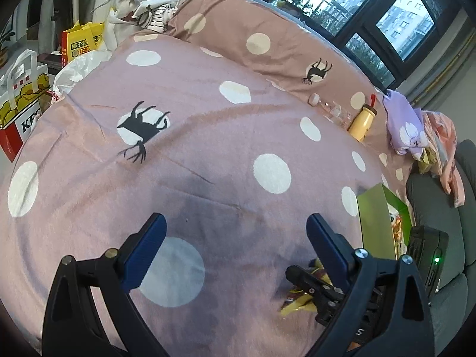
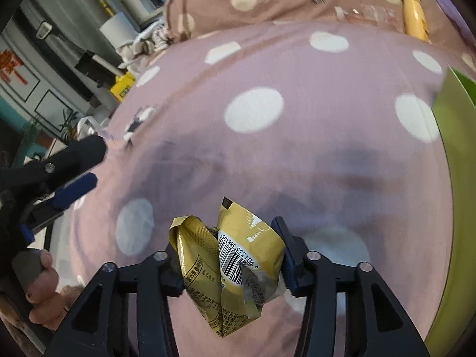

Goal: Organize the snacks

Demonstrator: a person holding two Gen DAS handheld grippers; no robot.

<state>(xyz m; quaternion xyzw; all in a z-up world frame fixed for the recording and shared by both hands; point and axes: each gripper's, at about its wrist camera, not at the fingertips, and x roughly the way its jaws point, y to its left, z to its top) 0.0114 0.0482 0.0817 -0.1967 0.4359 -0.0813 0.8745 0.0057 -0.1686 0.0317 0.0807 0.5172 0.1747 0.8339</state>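
pinching gold snack packets (image 2: 229, 264) | right hand-held gripper (image 2: 232, 267) | print unreadable

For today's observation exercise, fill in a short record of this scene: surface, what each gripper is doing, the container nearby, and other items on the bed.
surface: pink polka-dot bedspread with deer prints
left gripper: jaws wide apart, holding nothing, above the bedspread
right gripper: jaws closed on a crumpled gold snack packet with a barcode
container: green box, open, at the right edge of the bed, colourful packets inside
other items: yellow bottle and clear bottle lying by the pillow
beside the bed: KFC bag
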